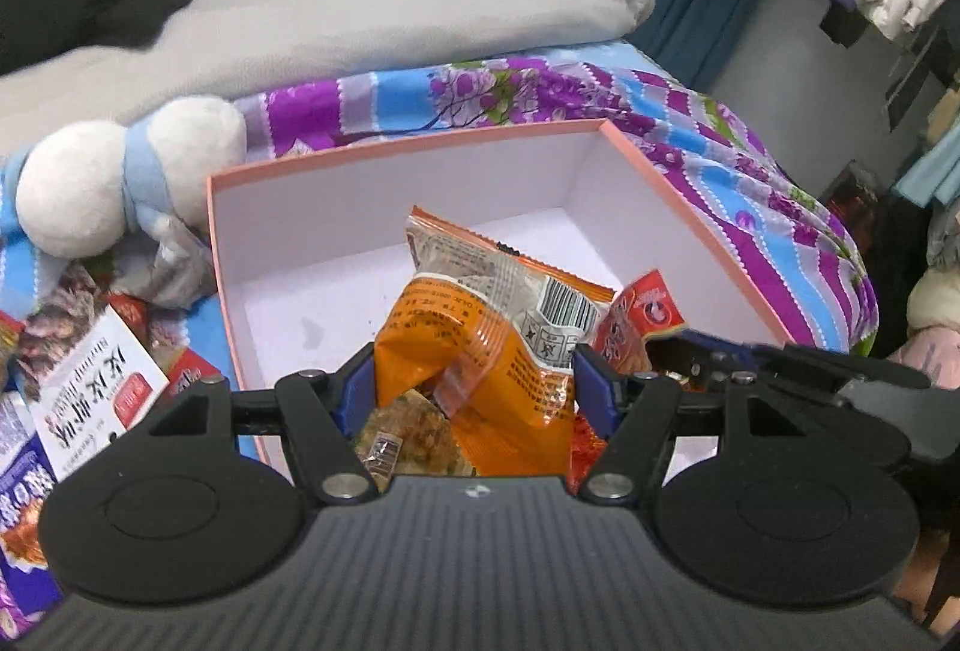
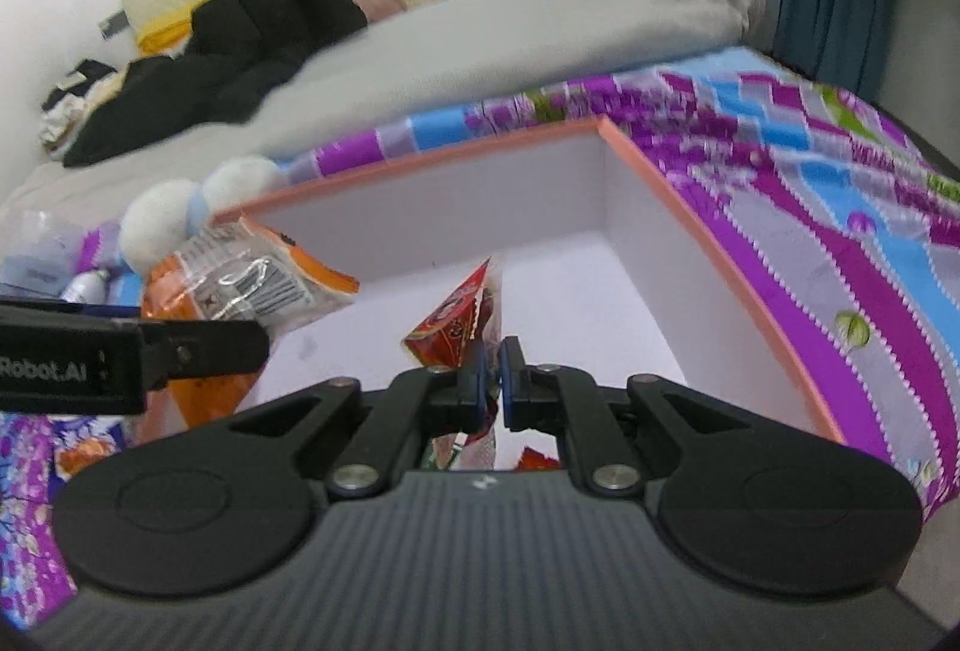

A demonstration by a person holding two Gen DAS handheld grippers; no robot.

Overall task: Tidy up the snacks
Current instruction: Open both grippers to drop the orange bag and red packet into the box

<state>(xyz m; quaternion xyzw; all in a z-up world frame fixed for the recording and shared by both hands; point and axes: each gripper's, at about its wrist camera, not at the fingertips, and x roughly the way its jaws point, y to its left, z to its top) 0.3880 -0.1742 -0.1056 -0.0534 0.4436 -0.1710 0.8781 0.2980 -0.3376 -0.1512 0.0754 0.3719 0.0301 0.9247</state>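
Left hand-held gripper (image 1: 474, 381): clamped across an orange snack packet (image 1: 480, 351), poised over the pink-rimmed box (image 1: 390, 153) on the bed. Right hand-held gripper (image 2: 491, 381): pinched nearly together on a thin red packet (image 2: 459, 318), likewise above the box floor. Inside the box: bare white bottom, nothing set down as far as visible. Outside, left of the box on the floral sheet (image 1: 750, 207): several more packets (image 1: 96, 369) waiting. Judged early: two in transit, most left to gather.

Orange packet (image 1: 480, 351), red packet (image 2: 462, 327), pink-rimmed box (image 1: 420, 150) (white inside).
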